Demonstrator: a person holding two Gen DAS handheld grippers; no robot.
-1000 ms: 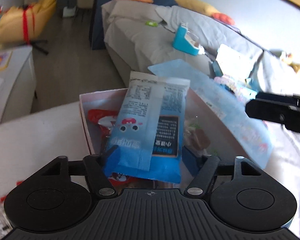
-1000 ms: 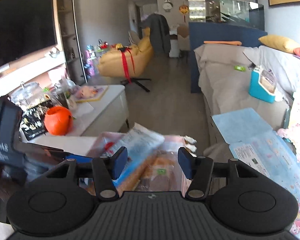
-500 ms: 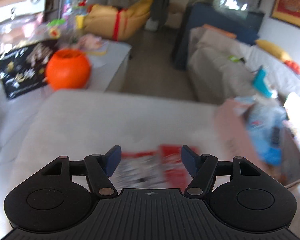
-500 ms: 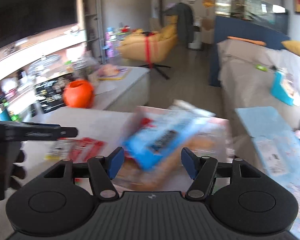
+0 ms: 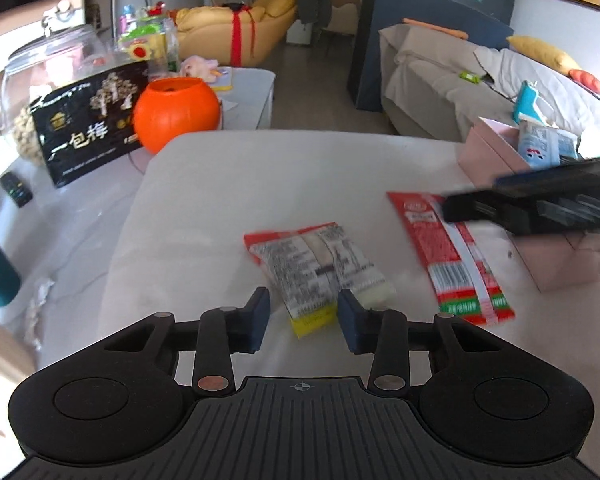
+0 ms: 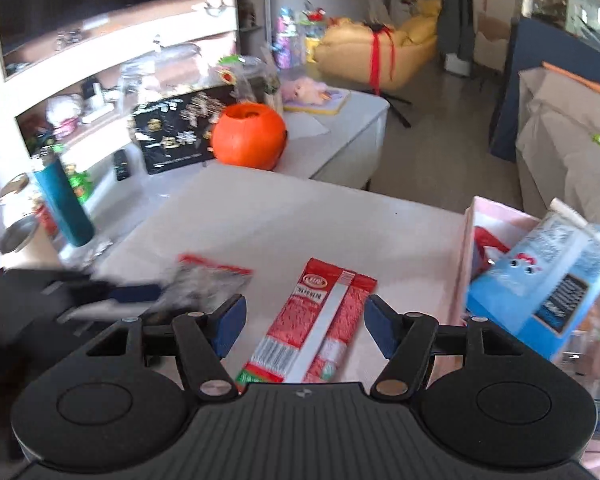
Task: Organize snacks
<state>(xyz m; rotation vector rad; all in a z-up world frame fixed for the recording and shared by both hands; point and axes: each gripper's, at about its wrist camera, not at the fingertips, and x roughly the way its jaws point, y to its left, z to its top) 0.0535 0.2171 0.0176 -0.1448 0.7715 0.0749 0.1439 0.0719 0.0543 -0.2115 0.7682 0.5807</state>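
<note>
A small red and clear snack packet (image 5: 320, 264) lies on the white table (image 5: 240, 184). My left gripper (image 5: 303, 318) straddles its yellow near end; its jaws are closing, and a gap still shows beside the left pad. A long red snack packet (image 6: 320, 320) lies flat between and under the open jaws of my right gripper (image 6: 302, 324). This packet (image 5: 452, 256) also shows in the left wrist view, under the blurred right gripper (image 5: 540, 208). At the right stands a pink box (image 6: 466, 256) with a blue packet (image 6: 548, 276) leaning out of it.
An orange pumpkin bucket (image 5: 176, 114) and a black gift box (image 5: 88, 128) stand beyond the table's far left corner. A teal bottle (image 6: 64, 204) stands at the left. A covered sofa (image 5: 440, 80) lies behind the pink box (image 5: 488, 152).
Both views swung left, from the pink box to the tabletop. The blue packet, earlier between my left jaws, now sits in the box. The left jaws narrowed around the small packet; the right jaws widened.
</note>
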